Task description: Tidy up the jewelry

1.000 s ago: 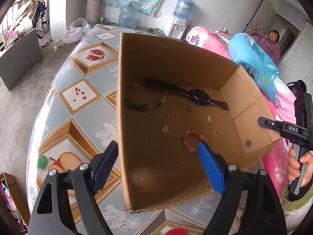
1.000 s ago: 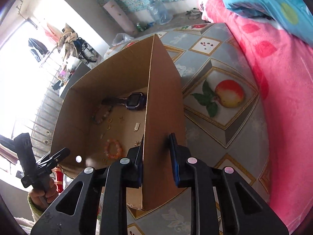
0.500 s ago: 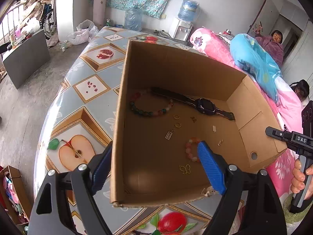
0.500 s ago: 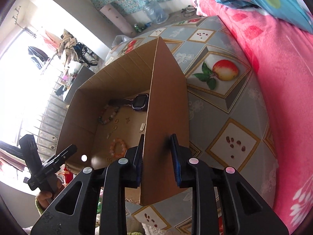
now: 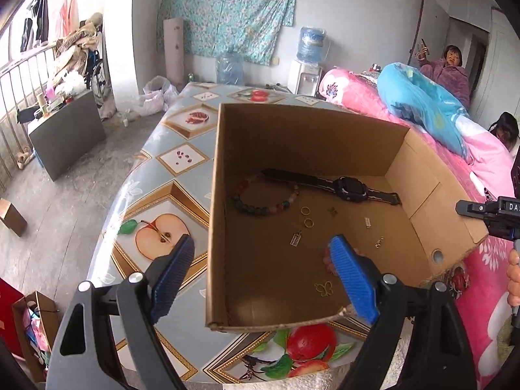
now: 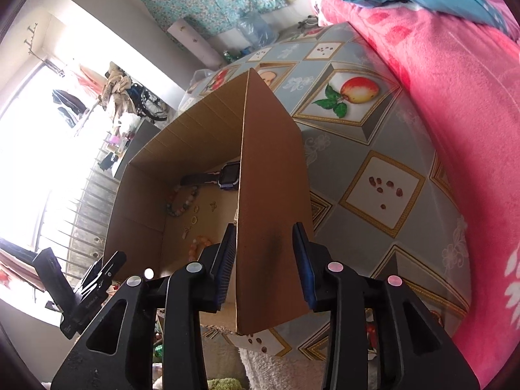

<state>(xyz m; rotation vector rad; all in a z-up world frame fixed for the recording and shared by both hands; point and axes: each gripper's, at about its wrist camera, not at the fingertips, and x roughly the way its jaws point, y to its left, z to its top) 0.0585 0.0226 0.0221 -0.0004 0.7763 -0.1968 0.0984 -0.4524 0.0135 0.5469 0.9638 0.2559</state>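
Observation:
An open cardboard box [image 5: 312, 136] stands on the fruit-patterned table [image 5: 182, 159]. Inside lie a dark watch [image 5: 351, 190], a multicolour bead bracelet [image 5: 260, 208], gold rings [image 5: 306, 216], a butterfly charm [image 5: 324, 289] and a pink bead bracelet [image 5: 327, 258], half hidden by a pad. My left gripper [image 5: 263, 276] straddles the box's left wall, jaws wide and still opening, pads clear of the cardboard. My right gripper [image 6: 266, 260] straddles the right wall [image 6: 273, 195]; its jaws are opening and the outer pad stands off the wall.
A pink quilt [image 6: 455, 113] and a blue one [image 5: 422, 104] lie on the bed right of the table. A person sits at the back right. A grey cabinet [image 5: 65, 136] stands on the floor to the left, and the table's near edge runs just under the box's front.
The box has slid toward me across the table with the right gripper shut on its wall. The right jaws have now widened off the wall, and the left jaws are slightly wider.

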